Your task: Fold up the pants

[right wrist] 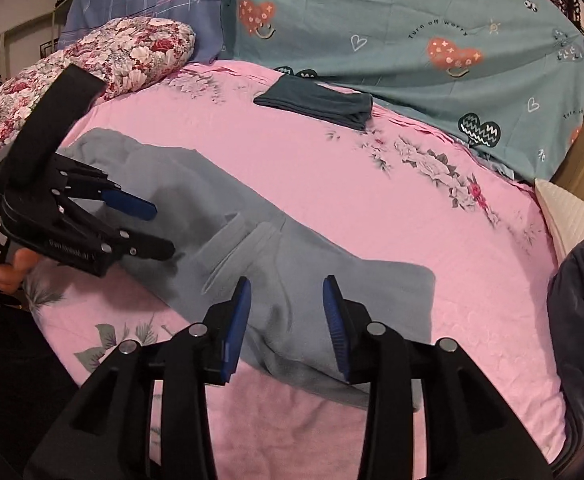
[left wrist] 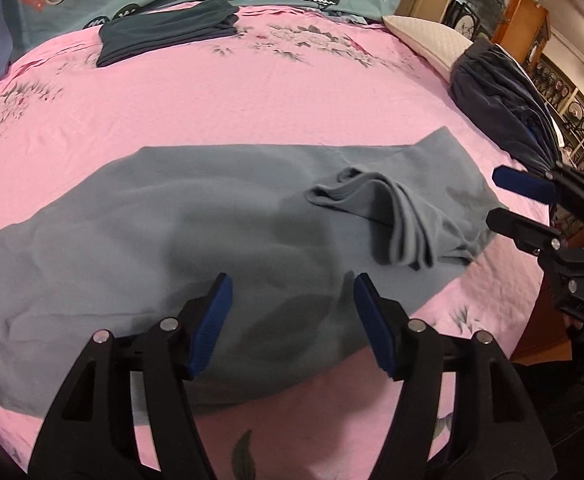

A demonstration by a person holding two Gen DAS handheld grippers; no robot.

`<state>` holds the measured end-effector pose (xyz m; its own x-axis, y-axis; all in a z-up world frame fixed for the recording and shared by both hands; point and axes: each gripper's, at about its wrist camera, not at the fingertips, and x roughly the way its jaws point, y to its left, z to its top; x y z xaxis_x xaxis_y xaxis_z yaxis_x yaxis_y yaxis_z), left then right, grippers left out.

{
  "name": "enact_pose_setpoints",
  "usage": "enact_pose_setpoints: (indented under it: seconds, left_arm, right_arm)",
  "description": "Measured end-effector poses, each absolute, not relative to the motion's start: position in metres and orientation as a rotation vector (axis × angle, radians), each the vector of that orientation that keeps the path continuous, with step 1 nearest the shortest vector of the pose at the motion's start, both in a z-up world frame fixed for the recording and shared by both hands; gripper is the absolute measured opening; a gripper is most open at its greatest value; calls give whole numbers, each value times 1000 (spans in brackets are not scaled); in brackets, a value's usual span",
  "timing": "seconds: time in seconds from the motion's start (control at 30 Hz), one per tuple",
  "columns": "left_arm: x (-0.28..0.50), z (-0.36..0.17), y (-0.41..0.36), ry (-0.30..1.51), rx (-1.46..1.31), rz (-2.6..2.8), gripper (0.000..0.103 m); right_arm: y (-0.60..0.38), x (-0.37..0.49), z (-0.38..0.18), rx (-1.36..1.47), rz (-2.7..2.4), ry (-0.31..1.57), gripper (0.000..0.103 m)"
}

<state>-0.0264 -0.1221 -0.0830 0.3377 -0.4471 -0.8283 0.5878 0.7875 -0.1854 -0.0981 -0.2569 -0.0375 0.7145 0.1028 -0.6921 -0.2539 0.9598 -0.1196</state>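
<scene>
Grey-blue pants (left wrist: 196,240) lie spread across the pink bed sheet (left wrist: 252,92), folded over once, with the leg cuffs (left wrist: 387,224) bunched on top near the right end. In the right wrist view the same pants (right wrist: 252,236) run from upper left to lower middle. My left gripper (left wrist: 288,292) hovers open over the pants' near edge, nothing between its blue pads; it also shows in the right wrist view as the left gripper (right wrist: 160,232). My right gripper (right wrist: 287,296) stands open above the pants' waist end, holding nothing. It appears at the right edge as the right gripper (left wrist: 495,196).
A folded dark teal garment (left wrist: 168,32) lies at the far side of the bed. A dark navy pile of clothes (left wrist: 495,96) sits at the right beside a cream pillow (left wrist: 419,36). A floral pillow (right wrist: 92,64) and a teal heart-print cover (right wrist: 411,40) lie behind.
</scene>
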Motion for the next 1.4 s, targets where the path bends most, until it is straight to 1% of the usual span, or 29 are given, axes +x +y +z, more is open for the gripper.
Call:
enact_pose_setpoints:
  seconds: [0.2,0.23,0.27,0.43,0.47,0.5,0.53,0.57,0.67,0.77,0.83,0.87,0.9,0.97,1.03,1.07,1.17,1.27,1.4]
  left_arm:
    - [-29,-84,-119,1028,146,-673,65]
    - [-29,-84,-117,1028,145,-669,65]
    - [-28,-84,-116,1028,144,-667,65]
    - [-28,-84,-110,1025,129,-655,65]
    - [-28,-84,-109,1026,125,-654,65]
    - [-28,-85,-108,1027,123,-653,65]
    - [-28,-85,-106,1026,121,-652,65]
    - [-28,-85,-105,1024,119,-652,65]
    - [-27,-83,-99,1018,105,-648,65]
    - [-22,-81,-89,1008,77,-635,65]
    - [-19,-81,-83,1008,61,-626,67]
    - [-18,-81,-81,1010,58,-622,67]
    - [-17,-82,-79,1012,59,-618,68]
    - [-17,-84,-77,1017,59,-616,68]
    - [-20,-83,-75,1015,63,-616,68]
    - [-22,-82,-73,1013,65,-616,69]
    - [-25,-81,-70,1012,78,-622,71]
    - [-27,-78,-72,1002,93,-632,72]
    - [-25,-79,-78,1003,92,-634,72]
  right_arm:
    - [-229,-90,-47,-306,287,790,41]
    - [-224,-86,-49,-315,293,796,42]
    - [-221,-83,-51,-318,306,805,45]
    - [-202,-65,-76,-413,268,856,46]
    - [-202,-61,-83,-424,242,868,45]
    - [-205,-56,-86,-403,236,883,27]
    - [-210,-52,-86,-363,243,895,14]
    - [-217,-49,-82,-316,241,899,12]
    - [-246,-48,-56,-189,166,818,11]
    - [-272,-59,-22,-71,48,688,11]
    - [-266,-66,-12,-64,54,645,15]
    - [-255,-64,-16,-87,97,670,16]
    - [-241,-60,-24,-120,151,717,25]
    - [-219,-48,-47,-168,234,818,41]
    - [-205,-43,-66,-190,285,874,41]
    - [-207,-42,-66,-167,314,887,41]
    - [-221,-53,-43,-121,345,830,41]
    - [-237,-59,-28,-184,249,811,43]
    - [-233,-55,-51,-239,262,896,43]
